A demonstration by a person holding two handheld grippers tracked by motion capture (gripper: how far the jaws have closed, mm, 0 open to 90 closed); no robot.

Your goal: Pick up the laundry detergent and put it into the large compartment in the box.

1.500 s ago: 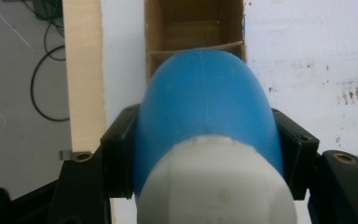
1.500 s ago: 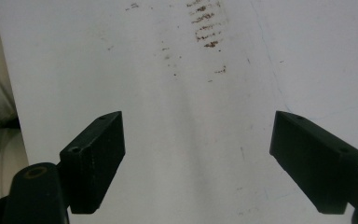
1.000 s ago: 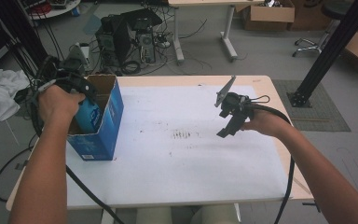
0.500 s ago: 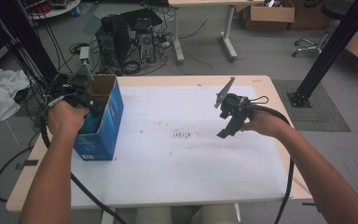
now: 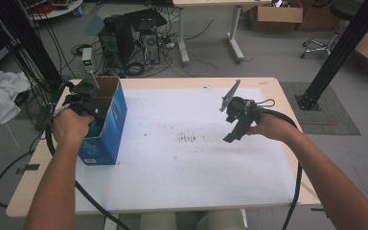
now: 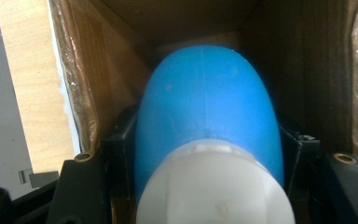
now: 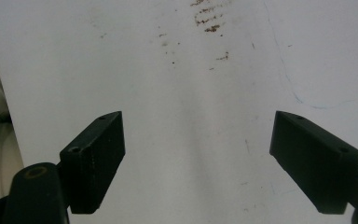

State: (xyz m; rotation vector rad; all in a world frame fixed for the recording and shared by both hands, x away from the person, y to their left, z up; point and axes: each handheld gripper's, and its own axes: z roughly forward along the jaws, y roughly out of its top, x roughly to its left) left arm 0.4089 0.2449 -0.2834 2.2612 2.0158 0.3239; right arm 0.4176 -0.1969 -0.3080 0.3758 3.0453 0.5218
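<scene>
A blue box (image 5: 109,125) with a brown cardboard inside stands open-topped at the table's left edge. My left gripper (image 5: 87,101) reaches down into it from above. In the left gripper view the jaws are shut on a blue bottle (image 6: 205,102) with a white cap (image 6: 209,191), and the bottle hangs between the box's inner walls (image 6: 102,70). My right gripper (image 5: 233,131) hovers over the right half of the table. Its jaws stand wide apart with nothing between them (image 7: 198,140), above the white sheet (image 7: 191,84).
A white sheet (image 5: 182,167) covers most of the wooden table (image 5: 43,158), with brown stains (image 5: 189,139) near its middle. On the floor behind are a computer tower (image 5: 124,38), cables and cardboard boxes (image 5: 273,14). A black post (image 5: 335,52) rises at the right.
My left hand has sunk, lowering the blue bottle from above the box's rim down into the box. The right hand has kept still.
</scene>
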